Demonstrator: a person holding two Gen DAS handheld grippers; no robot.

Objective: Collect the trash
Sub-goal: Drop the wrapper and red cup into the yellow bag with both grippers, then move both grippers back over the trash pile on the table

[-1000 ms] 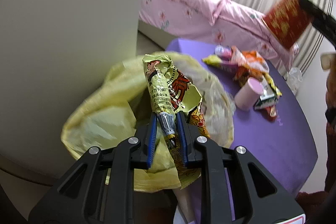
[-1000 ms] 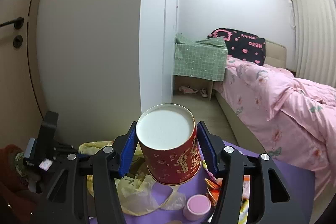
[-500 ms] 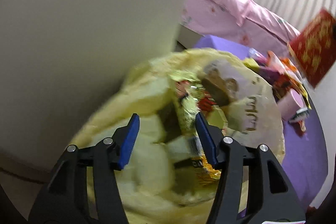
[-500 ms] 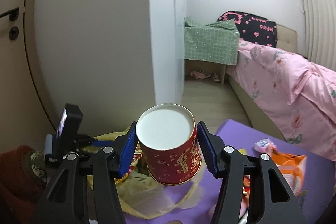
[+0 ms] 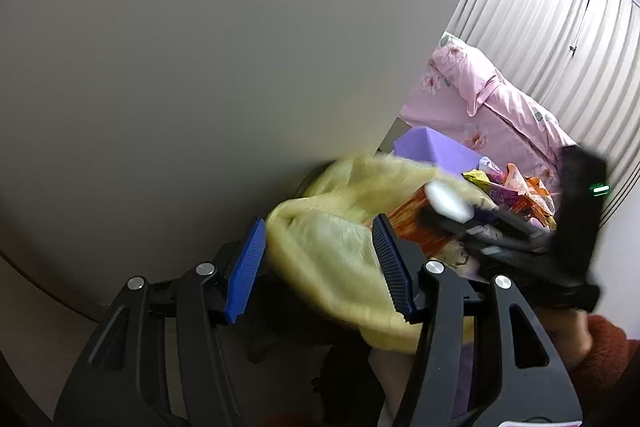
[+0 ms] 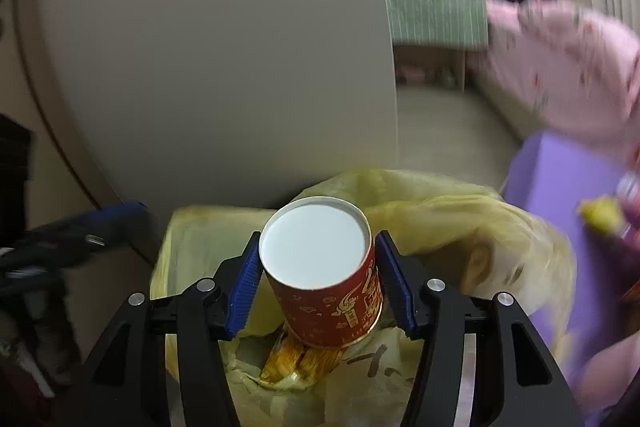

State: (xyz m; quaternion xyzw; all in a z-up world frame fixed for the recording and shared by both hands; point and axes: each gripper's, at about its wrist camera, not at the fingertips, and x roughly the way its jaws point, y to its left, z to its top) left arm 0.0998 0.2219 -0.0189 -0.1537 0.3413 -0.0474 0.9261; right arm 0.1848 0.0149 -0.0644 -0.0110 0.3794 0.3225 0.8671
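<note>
Left gripper (image 5: 320,263) now spread, wrapper dropped into bag (image 6: 460,223); right gripper (image 6: 316,279) pinching cup (image 6: 320,267), lowered over bag at 6 o'clock.

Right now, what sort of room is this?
Most likely a bedroom: a bed with a pink floral duvet, pleated curtains, and a green-covered bedside unit beside the bed.
</note>
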